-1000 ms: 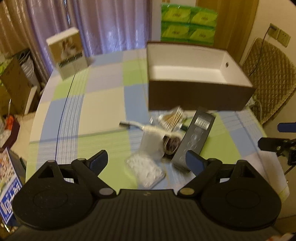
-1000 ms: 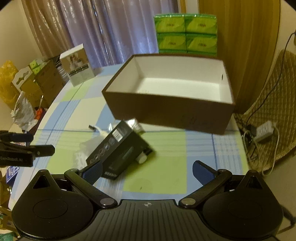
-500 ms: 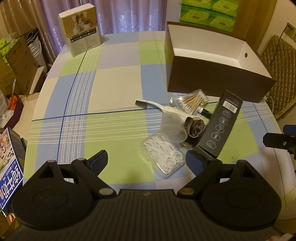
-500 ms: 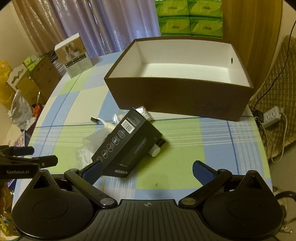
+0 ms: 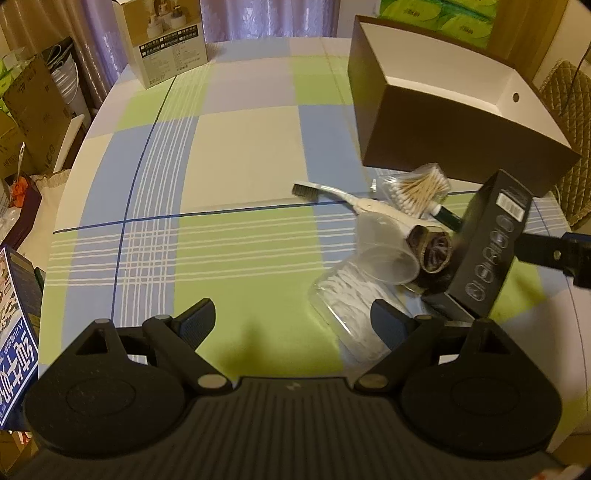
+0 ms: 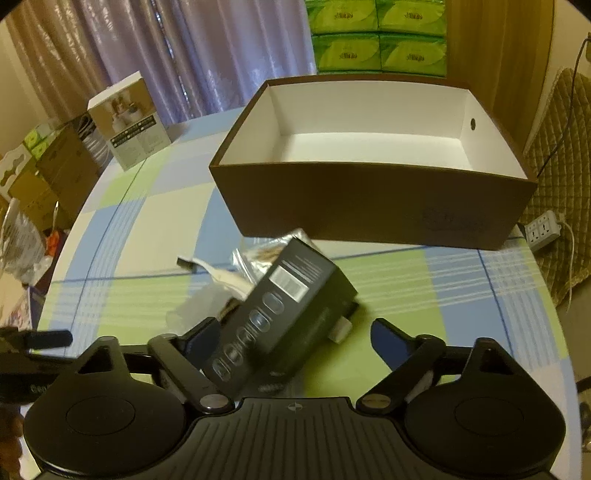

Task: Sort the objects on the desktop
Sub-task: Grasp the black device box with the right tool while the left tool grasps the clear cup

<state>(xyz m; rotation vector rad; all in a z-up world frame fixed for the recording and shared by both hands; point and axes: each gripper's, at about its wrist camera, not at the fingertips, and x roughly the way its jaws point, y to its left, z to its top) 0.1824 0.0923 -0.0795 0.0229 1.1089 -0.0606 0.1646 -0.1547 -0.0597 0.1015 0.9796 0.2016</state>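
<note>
A heap of small items lies on the checked tablecloth: a black carton (image 5: 487, 251) (image 6: 280, 317), a white toothbrush (image 5: 347, 197), a bag of cotton swabs (image 5: 417, 192), a clear plastic cup (image 5: 384, 254), a dark rolled item (image 5: 432, 247) and a clear packet of white picks (image 5: 351, 299). Behind the heap stands an open brown box (image 5: 454, 129) (image 6: 369, 206) with a white, bare inside. My left gripper (image 5: 291, 317) is open, left of the heap, holding nothing. My right gripper (image 6: 291, 332) is open, and the black carton lies between its fingers, apart from both.
A white and tan product box (image 5: 162, 40) (image 6: 129, 118) stands at the far left of the table. Green tissue packs (image 6: 376, 33) are stacked behind the brown box. Cardboard boxes (image 5: 33, 107) crowd the floor on the left; a quilted chair (image 6: 554, 184) and power strip (image 6: 543, 230) sit on the right.
Both grippers have moved down and forward toward the heap. The black carton now sits between the right gripper's fingers. Nothing was taken hold of.
</note>
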